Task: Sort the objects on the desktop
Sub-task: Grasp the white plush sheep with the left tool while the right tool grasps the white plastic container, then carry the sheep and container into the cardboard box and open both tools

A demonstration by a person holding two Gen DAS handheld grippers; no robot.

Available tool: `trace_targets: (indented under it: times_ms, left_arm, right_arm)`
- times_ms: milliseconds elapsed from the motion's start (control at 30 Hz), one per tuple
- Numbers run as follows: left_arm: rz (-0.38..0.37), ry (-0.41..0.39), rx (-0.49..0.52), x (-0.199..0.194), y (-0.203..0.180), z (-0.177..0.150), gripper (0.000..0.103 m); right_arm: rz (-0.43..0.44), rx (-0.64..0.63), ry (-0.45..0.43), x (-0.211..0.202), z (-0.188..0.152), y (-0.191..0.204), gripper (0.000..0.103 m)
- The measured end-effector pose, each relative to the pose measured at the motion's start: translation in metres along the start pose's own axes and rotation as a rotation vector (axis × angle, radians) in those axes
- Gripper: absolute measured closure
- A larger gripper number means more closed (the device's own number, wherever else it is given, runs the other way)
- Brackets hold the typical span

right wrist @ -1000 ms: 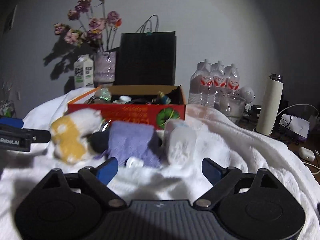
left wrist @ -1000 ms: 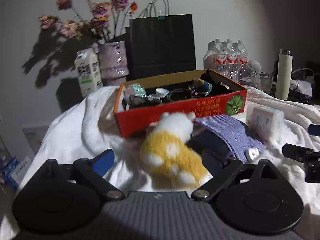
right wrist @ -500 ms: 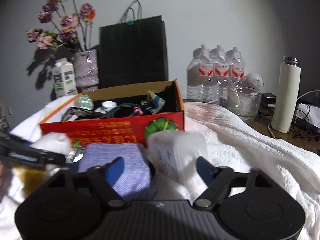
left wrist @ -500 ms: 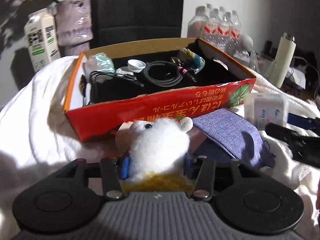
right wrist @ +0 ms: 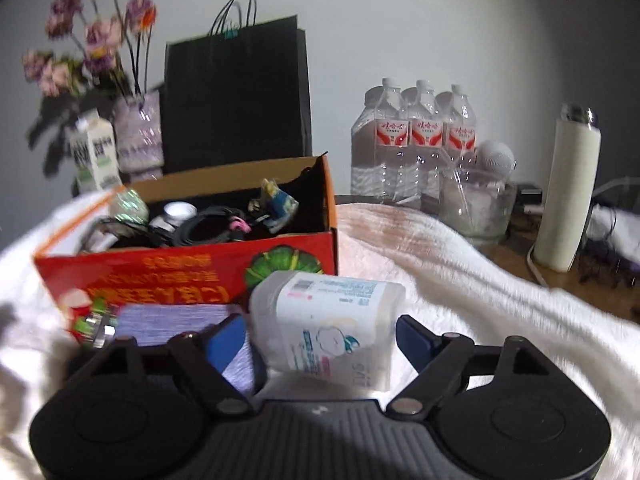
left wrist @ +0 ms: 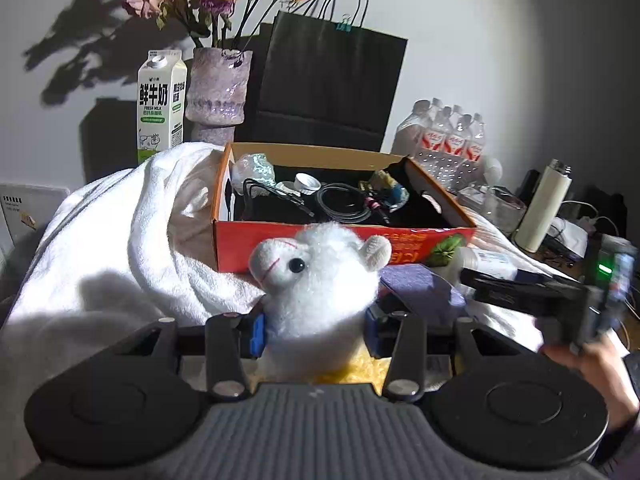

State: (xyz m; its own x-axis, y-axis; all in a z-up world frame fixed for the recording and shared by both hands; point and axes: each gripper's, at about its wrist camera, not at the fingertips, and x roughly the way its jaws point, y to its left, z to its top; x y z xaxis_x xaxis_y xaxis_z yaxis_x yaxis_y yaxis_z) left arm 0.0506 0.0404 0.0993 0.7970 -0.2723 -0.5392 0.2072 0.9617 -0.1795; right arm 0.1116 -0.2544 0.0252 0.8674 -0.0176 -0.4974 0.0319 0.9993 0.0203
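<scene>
Between the left gripper's [left wrist: 314,330] fingers the plush sheep [left wrist: 320,280], loose a second ago, is now pinched for boxing, while the right gripper [right wrist: 320,338] straddles the wipes pack [right wrist: 328,320], fingers spread.

A black paper bag [left wrist: 328,84] is standing far ahead of the gripper against the wall, with a vase of dried flowers [left wrist: 218,84] and a milk carton [left wrist: 160,100] sitting just to its left. Ahead and to the right, a pack of water bottles [right wrist: 414,140] is standing beside a glass jar [right wrist: 476,208], and a cream flask [right wrist: 568,192] is standing upright farther right.
</scene>
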Motion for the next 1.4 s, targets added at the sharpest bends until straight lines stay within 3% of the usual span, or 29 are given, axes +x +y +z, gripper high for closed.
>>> trace_targets:
  times_ms: [200,300,533,667,800,967,1100,1200,1300,1400]
  left_arm:
    - [-0.011,-0.005,-0.016,-0.018,-0.004,-0.018,0.057]
    - [-0.002,-0.015,-0.032,-0.028,-0.004,-0.027,0.057]
    - [-0.001,-0.04,-0.108,-0.06,0.0,-0.056,0.057]
    - [-0.032,-0.008,-0.093,-0.066,-0.009,-0.068,0.057]
    - [-0.039,-0.054,-0.086,-0.075,-0.011,-0.055,0.057]
    - [0.001,-0.098,-0.021,-0.073,-0.002,0.002,0.057]
    - [0.018,-0.088,-0.033,-0.043,0.009,0.066,0.057]
    - [-0.023,-0.032,-0.079,0.0,0.021,0.111,0.057]
    - [-0.022,0.064,-0.096,0.059,0.031,0.14,0.057]
    - [0.008,0.195,-0.067,0.125,0.035,0.152,0.057]
  right_arm:
    - [-0.002,0.051,0.03,0.014,0.005,-0.005,0.022]
    - [-0.015,0.112,0.014,0.001,0.003,-0.008,0.022]
    - [0.11,0.156,-0.11,-0.111,-0.028,-0.003,0.022]
    - [0.131,0.099,-0.086,-0.155,-0.053,0.004,0.022]
    - [0.144,0.045,-0.093,-0.185,-0.057,0.009,0.022]
    - [0.182,-0.018,-0.187,-0.205,-0.022,0.013,0.022]
    - [0.231,-0.077,-0.239,-0.192,0.027,0.018,0.022]
    - [0.265,-0.097,-0.234,-0.157,0.075,0.021,0.022]
    - [0.298,-0.091,-0.092,-0.093,0.128,0.024,0.022]
    - [0.266,-0.082,0.116,-0.013,0.167,0.03,0.022]
